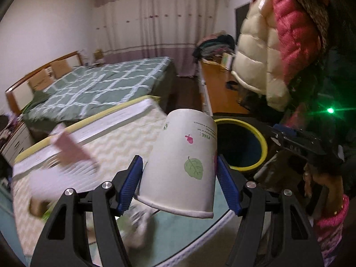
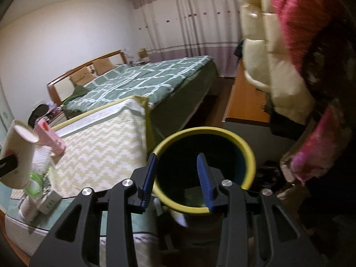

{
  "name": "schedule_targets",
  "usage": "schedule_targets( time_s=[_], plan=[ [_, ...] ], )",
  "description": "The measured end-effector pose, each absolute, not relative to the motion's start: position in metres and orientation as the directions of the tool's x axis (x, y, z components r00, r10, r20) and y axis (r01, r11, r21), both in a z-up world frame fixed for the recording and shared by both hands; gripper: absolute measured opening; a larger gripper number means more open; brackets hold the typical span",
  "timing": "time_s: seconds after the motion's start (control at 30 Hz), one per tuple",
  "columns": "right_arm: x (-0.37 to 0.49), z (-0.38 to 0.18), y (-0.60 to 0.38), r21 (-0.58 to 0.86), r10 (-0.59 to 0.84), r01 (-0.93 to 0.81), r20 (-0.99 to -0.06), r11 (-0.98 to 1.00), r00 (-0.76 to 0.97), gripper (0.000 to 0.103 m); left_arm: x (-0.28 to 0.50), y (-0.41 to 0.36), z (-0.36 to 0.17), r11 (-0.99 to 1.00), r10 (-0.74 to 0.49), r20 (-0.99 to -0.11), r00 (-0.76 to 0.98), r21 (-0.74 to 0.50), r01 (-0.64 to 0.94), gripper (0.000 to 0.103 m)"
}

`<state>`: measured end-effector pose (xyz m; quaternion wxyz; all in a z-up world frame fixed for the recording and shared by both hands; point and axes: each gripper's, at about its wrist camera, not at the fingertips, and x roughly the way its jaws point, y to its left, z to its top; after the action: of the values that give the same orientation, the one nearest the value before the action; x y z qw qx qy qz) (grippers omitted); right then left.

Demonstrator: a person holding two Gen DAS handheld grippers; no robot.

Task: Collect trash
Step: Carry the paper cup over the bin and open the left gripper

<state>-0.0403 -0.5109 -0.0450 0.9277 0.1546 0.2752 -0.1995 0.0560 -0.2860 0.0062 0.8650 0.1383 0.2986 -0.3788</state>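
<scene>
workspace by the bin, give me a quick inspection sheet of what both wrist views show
surface: glass-topped table with teal mat, a zigzag-patterned mattress beside it
job's things: paper cup with leaf print, held bottom end forward; yellow-rimmed bin, dark inside, contents not clear
clutter: pink tissue pack, white charger block, blurred wrappers on the table
grippers: left gripper shut on the cup, fingers on both sides; right gripper open, nothing between the fingers, over the bin
cables: nothing seen
surroundings: bed with green checked cover, curtains, wooden desk, cream and pink jackets hanging
</scene>
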Motion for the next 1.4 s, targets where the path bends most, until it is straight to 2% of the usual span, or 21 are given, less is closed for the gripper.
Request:
schedule_targets(
  time_s=[0.43,0.63,0.77,0.8,0.83,0.87,1.03,1.13,1.3,1.4],
  plan=[
    [-0.076,-0.059,-0.564,0.178,-0.355,0.540,-0.580,0.823,0.733,0.036,0.083,-0.472,-0.040,0.569,-0.571,-0.708,0.415,0.022,0.822,0.068],
    [-0.087,-0.069,-0.576,0.178,-0.370,0.566,-0.596,0.805,0.713,0.036,0.091,-0.528,-0.063,0.538,-0.550,-0.740,0.386,0.040,0.842,0.068],
    [-0.092,-0.074,-0.580,0.180,-0.376,0.581,-0.605,0.793,0.701,0.037,0.097,-0.550,-0.080,0.539,-0.525,-0.765,0.373,0.040,0.841,0.072],
    [-0.092,-0.074,-0.581,0.181,-0.379,0.585,-0.606,0.791,0.699,0.038,0.099,-0.554,-0.084,0.543,-0.517,-0.772,0.369,0.038,0.839,0.076],
    [-0.095,-0.075,-0.581,0.180,-0.381,0.587,-0.606,0.789,0.698,0.040,0.100,-0.555,-0.086,0.547,-0.513,-0.775,0.368,0.035,0.836,0.083],
    [-0.094,-0.075,-0.582,0.181,-0.383,0.589,-0.606,0.788,0.698,0.041,0.100,-0.554,-0.086,0.556,-0.510,-0.777,0.369,0.029,0.831,0.085],
    [-0.092,-0.071,-0.574,0.184,-0.377,0.582,-0.602,0.792,0.703,0.041,0.088,-0.518,-0.065,0.583,-0.520,-0.759,0.393,0.021,0.812,0.086],
    [-0.087,-0.069,-0.564,0.188,-0.361,0.565,-0.600,0.804,0.714,0.042,0.071,-0.478,-0.037,0.598,-0.554,-0.707,0.440,0.029,0.801,0.094],
    [-0.070,-0.065,-0.537,0.184,-0.315,0.508,-0.598,0.841,0.737,0.044,0.051,-0.397,-0.003,0.656,-0.566,-0.617,0.546,0.064,0.752,0.098],
    [-0.056,-0.063,-0.514,0.176,-0.273,0.457,-0.601,0.872,0.752,0.045,0.049,-0.339,0.008,0.725,-0.529,-0.580,0.619,0.069,0.685,0.098]
  ],
)
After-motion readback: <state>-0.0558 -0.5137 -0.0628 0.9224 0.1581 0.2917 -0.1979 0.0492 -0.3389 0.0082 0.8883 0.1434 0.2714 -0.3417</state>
